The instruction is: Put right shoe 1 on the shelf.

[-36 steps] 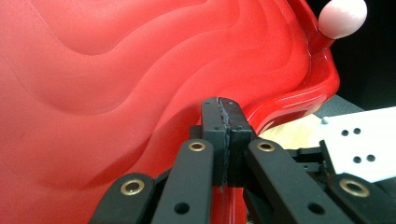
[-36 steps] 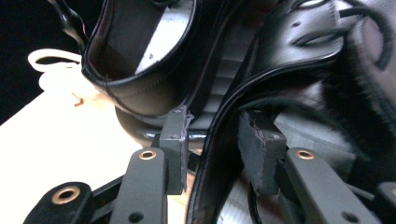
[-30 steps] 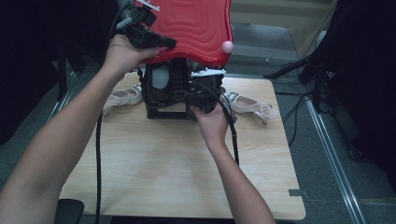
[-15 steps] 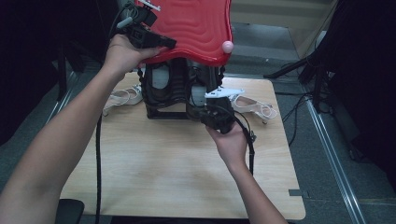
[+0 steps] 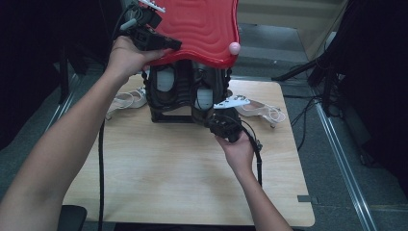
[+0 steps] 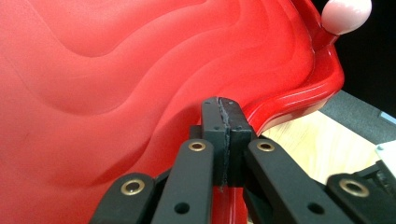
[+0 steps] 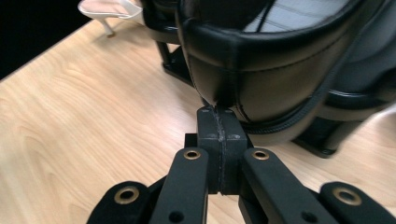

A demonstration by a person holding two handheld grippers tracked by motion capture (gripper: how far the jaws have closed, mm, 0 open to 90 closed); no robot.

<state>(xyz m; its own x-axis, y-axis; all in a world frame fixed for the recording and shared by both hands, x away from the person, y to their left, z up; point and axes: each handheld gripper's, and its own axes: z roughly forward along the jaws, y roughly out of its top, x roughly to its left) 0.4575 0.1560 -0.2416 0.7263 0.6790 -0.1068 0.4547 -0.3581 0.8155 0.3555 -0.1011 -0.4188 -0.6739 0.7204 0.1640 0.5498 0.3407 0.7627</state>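
A red wavy lid (image 5: 202, 29) with a pink knob (image 5: 234, 47) is tilted up over a pair of black shoes (image 5: 183, 91) on a black stand. My left gripper (image 5: 174, 45) is at the lid's left edge. In the left gripper view its tip (image 6: 223, 114) is shut, pads meeting against the red lid (image 6: 116, 93); whether they pinch its rim I cannot tell. My right gripper (image 5: 215, 121) sits low at the stand's front right corner. It is shut with nothing between its pads (image 7: 219, 123), just below the black leather shoe (image 7: 280, 70).
White high-heeled sandals lie on the wooden table (image 5: 168, 178), one left of the stand (image 5: 126, 100) and one right of it (image 5: 260, 109). The left gripper's cable (image 5: 101, 159) hangs over the table's left part. A metal rail (image 5: 341, 159) runs along the floor at the right.
My right hand has drawn back from the black shoes toward the near side and sunk lower. The left hand and the raised red lid have stayed put.
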